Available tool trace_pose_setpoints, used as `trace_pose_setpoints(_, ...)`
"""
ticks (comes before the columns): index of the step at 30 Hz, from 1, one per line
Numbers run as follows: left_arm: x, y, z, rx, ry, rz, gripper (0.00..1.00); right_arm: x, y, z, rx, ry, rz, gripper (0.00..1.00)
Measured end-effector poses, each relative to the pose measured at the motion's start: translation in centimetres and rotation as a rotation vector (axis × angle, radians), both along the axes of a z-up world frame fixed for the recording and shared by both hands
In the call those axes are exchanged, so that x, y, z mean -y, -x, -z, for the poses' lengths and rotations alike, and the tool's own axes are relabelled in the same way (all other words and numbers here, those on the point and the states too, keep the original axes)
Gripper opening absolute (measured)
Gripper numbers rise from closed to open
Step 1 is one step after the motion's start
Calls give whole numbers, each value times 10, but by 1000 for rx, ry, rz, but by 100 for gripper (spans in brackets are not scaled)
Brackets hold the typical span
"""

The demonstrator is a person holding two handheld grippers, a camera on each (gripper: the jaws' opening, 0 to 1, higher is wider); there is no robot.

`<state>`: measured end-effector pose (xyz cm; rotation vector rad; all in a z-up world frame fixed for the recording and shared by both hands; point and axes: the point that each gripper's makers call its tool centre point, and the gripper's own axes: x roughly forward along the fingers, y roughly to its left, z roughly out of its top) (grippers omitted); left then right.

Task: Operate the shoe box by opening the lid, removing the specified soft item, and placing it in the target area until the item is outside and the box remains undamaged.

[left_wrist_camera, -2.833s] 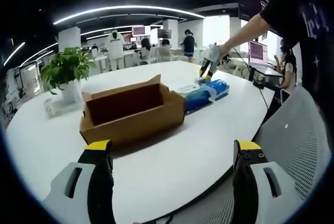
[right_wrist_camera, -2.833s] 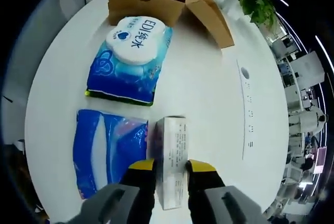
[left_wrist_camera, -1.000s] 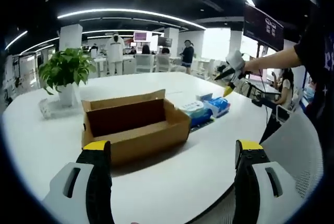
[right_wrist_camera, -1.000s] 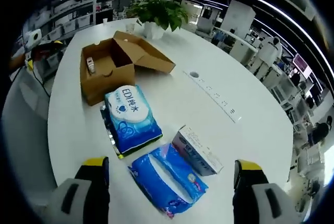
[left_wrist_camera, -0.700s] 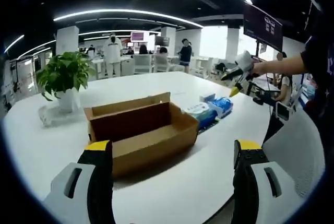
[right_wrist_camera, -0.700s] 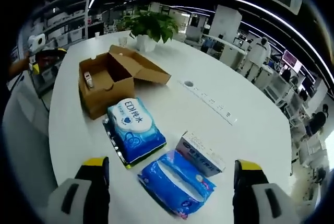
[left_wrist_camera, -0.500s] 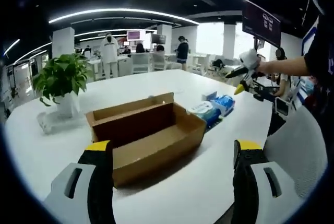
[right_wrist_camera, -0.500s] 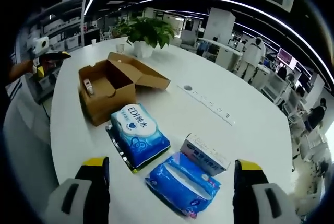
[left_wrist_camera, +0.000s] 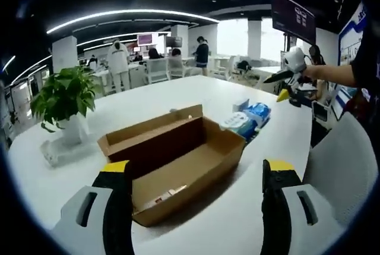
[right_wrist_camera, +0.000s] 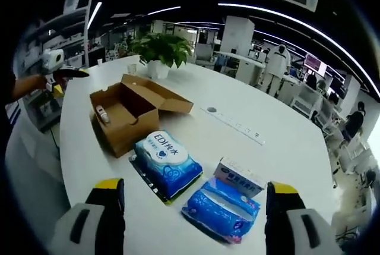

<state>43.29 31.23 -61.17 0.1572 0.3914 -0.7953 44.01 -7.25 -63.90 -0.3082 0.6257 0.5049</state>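
The white table [right_wrist_camera: 279, 142] carries everything, and the open shoe box [right_wrist_camera: 124, 118] is the landmark on it. In the right gripper view its lid [right_wrist_camera: 160, 97] is folded back, away from the table edge. A small item [right_wrist_camera: 102, 114] lies inside, against one end wall; what it is cannot be told. Just beside the box, toward the camera, lies the blue wipes pack [right_wrist_camera: 167, 163]. Past it lie a blue soft pack [right_wrist_camera: 222, 207] and a small white carton [right_wrist_camera: 238, 176], touching each other. A potted plant [right_wrist_camera: 159, 50] stands behind the box.

The right gripper [right_wrist_camera: 193, 207] has its jaws wide apart and empty, above the packs. The left gripper [left_wrist_camera: 193, 192] is also spread wide and empty, with the box [left_wrist_camera: 178, 160] in front of it.
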Motion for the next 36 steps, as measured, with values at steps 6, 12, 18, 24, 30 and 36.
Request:
trace_pose_setpoints(6,-1,-14,3,-15,-28,18,84,-6,14,-11,44,-13,36,100)
trace_pose_setpoints(12,-2,-25,9,-23,-74,38,81,-18,35,-16,62,-35,47,100)
trace_pose_setpoints(18,-2,-36,13,-27,-102,58,78,-30,53,-16,57,-47,43,100)
trace_pose_setpoints(24,-1,-46,16,-33,-129,85,73,-37,66,-21,71,-60,55,100)
trace_pose_setpoints(30,1,-56,25,-51,-175,122,68,-44,78,-18,68,-61,58,100)
trace_pose_setpoints(36,0,-62,41,-92,-245,183,63,-51,88,-12,53,-51,53,100)
